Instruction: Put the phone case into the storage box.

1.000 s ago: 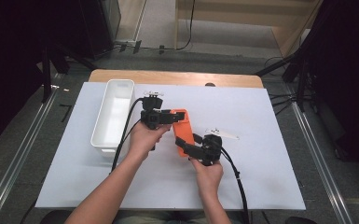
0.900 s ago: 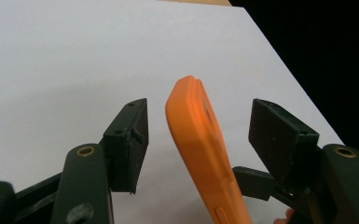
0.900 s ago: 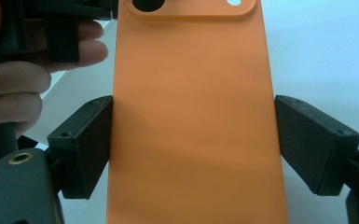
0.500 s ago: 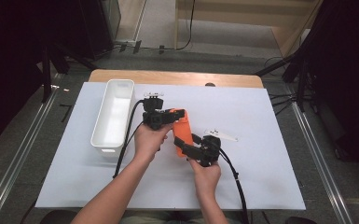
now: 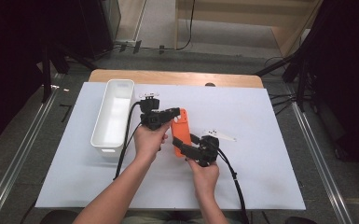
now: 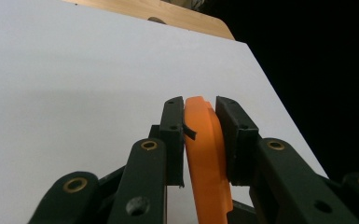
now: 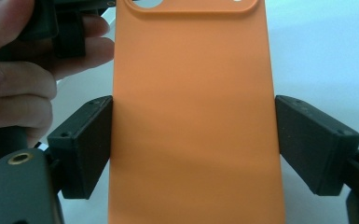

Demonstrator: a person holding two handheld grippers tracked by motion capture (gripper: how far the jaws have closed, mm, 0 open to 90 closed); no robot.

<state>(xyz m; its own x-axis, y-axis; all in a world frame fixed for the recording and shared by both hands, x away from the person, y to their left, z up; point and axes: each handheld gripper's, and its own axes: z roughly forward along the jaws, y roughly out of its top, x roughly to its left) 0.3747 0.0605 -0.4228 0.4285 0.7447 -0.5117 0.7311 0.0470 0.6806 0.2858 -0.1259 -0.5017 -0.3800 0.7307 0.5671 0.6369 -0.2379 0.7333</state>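
An orange phone case is held above the white table sheet between both grippers. My left gripper is shut on its far end; in the left gripper view the two jaws pinch the thin orange case edge-on at my left gripper. My right gripper takes the near end. In the right gripper view the case's flat back faces the camera, with camera cutouts at the top, and my right gripper has one jaw against each long side. A person's fingers show at the left.
A long white bin stands left of the hands, with nothing seen in it. The white sheet covers the table, and a wooden edge shows at the back. A black cable trails from the right gripper toward the front.
Both hands and the case have drifted slightly toward the front of the table. Both holds on the case are unchanged.
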